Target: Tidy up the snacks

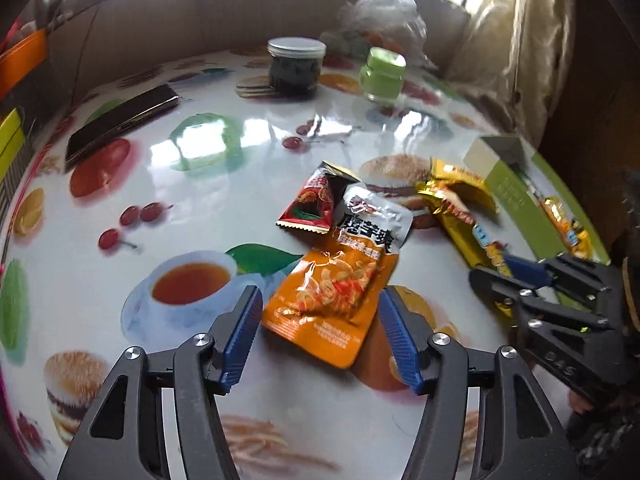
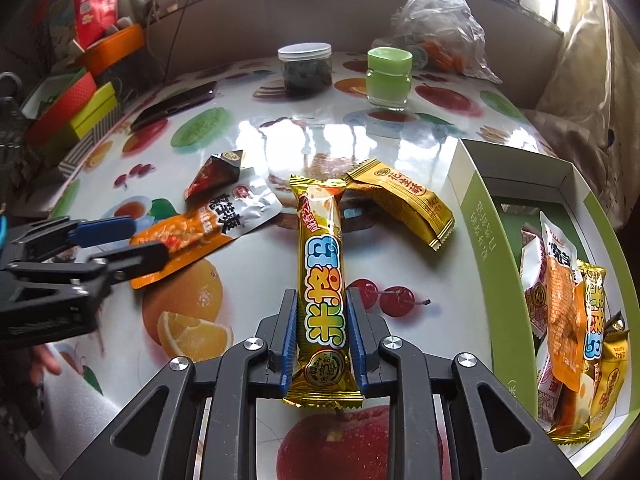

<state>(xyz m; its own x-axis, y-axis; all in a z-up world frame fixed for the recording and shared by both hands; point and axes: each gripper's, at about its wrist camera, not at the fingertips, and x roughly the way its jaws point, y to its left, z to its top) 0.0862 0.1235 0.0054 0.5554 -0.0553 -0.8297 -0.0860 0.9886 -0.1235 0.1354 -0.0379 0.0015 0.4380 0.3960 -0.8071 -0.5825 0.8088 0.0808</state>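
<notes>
The right claw (image 2: 322, 332) is closed on a long gold snack bar (image 2: 321, 264), its blue pads pressing the wrapper's two long sides near the lower end; the bar runs straight up the centre of the right wrist frame, its far end reaching a gold wrapped candy (image 2: 402, 204) that lies at an angle just right of it. At the right edge of that frame sits the green-and-white box (image 2: 476, 216), with several snack packets (image 2: 568, 308) piled in its lower part (orange, gold and red-patterned wrappers).

The left claw (image 1: 320, 340) stands wide open, empty, low over the bench (image 1: 200, 184). The orange-and-silver pouch (image 1: 340, 272) lies between its blue pads, the lower corner nearest the right pad; whether that pad touches it is hard to tell. A small red-and-black packet (image 1: 314, 204) lies just above the pouch, its edge tucked under the pouch's silver top.

In the upper middle of the left wrist frame stand a dark jar with a white lid (image 1: 296, 66) and a green jar (image 1: 382, 74), with a clear plastic bag (image 1: 384, 12) behind them. A dark phone (image 1: 120, 124) lies at the upper left.
</notes>
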